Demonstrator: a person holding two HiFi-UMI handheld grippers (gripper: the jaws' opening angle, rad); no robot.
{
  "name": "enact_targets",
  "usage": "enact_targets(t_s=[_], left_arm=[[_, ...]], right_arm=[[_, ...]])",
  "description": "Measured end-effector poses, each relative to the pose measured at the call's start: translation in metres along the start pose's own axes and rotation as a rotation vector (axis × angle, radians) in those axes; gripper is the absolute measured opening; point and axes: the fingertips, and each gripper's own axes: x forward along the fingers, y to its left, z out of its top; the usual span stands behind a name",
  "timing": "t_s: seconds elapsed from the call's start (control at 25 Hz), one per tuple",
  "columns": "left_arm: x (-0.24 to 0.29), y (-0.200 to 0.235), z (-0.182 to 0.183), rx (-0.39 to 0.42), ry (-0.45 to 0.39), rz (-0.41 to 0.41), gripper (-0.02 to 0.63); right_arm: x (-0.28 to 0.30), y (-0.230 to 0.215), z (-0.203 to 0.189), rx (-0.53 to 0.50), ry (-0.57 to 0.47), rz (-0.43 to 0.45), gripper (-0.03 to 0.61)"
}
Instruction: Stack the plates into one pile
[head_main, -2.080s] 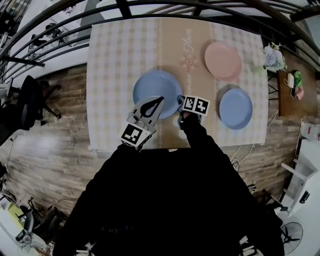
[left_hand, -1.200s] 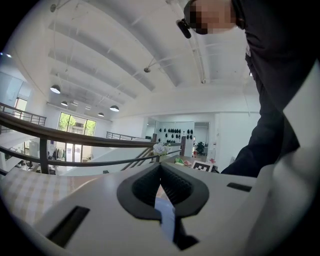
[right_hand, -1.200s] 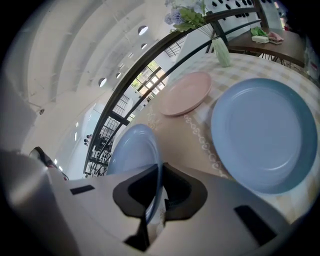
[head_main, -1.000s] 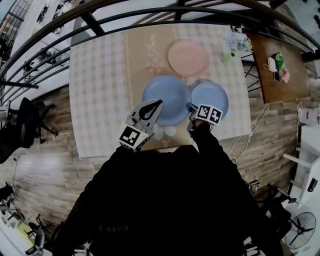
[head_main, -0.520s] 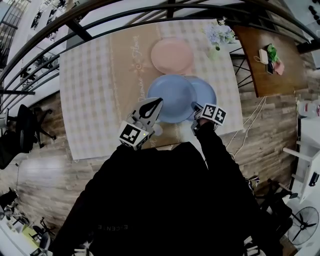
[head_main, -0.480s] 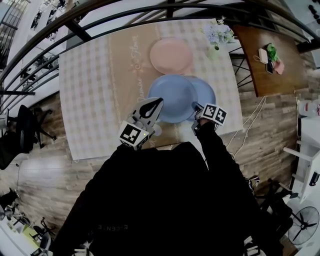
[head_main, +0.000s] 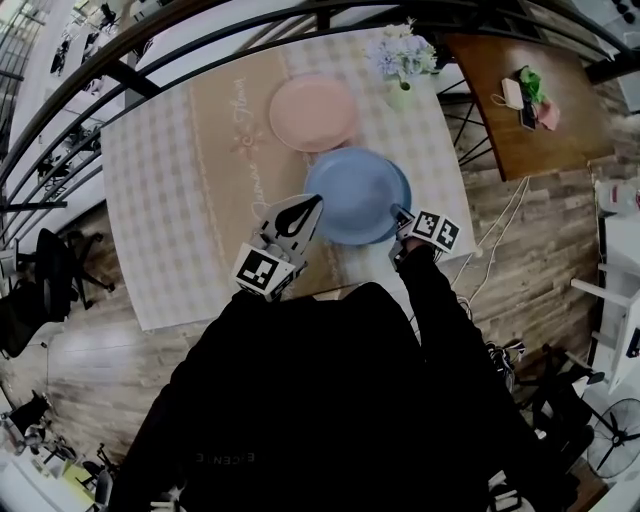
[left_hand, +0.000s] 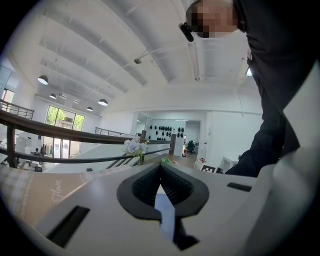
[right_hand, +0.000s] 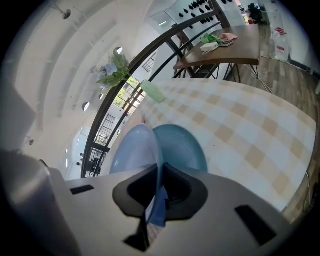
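Three plates show over the checked surface (head_main: 160, 200), and the large blue plate (head_main: 350, 195) serves as the landmark here. The right claw (head_main: 399, 214) is narrow and clamped on its rim at the near right edge. In the right gripper view the pale blue rim runs straight between the two dark pads, which press on it from both sides.

The smaller blue plate (right_hand: 182, 147), a darker blue-green, lies underneath the large blue plate. Only a crescent of it shows past the right edge. Whether the two plates touch cannot be told.

The pink plate (head_main: 313, 112) sits just beyond the large blue plate, on the far left side, with a thin strip of cloth between them.

The left claw (head_main: 312, 203) hangs at the near left edge of the large blue plate. Its jaws are together at the tips and nothing is pinched. In the left gripper view a sliver of blue shows through the slit below the pads.

A vase of flowers (head_main: 400, 62) stands beyond the large blue plate on the far right. A wooden side table (head_main: 510, 100) stands farther right, well apart from it.
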Motion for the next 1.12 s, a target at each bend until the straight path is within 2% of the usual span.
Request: enact_targets(t_s=[0.24, 0.52, 0.64, 0.68, 0.92, 1.12], left_arm=[[0.021, -0.016, -0.005, -0.004, 0.006, -0.014, 0.014], [0.028, -0.025, -0.011, -0.011, 0.024, -0.015, 0.014], [0.026, -0.024, -0.01, -0.007, 0.021, -0.014, 0.014], [0.025, -0.024, -0.009, -0.01, 0.02, -0.019, 0.014], [0.016, -0.02, -0.011, -0.005, 0.006, -0.018, 0.014], [0.009, -0.015, -0.008, 0.0, 0.007, -0.005, 0.014]], right_arm=[[-0.006, -0.031, 0.01, 0.014, -0.004, -0.039, 0.034], [-0.004, -0.045, 0.006, -0.027, 0.042, -0.069, 0.039], [-0.007, -0.048, 0.009, -0.043, 0.045, -0.079, 0.139], [-0.01, -0.049, 0.011, -0.049, 0.039, -0.089, 0.153], [-0.023, -0.055, 0.023, -0.091, -0.006, -0.142, 0.202], [-0.027, -0.042, 0.027, -0.147, -0.017, -0.129, 0.192]])
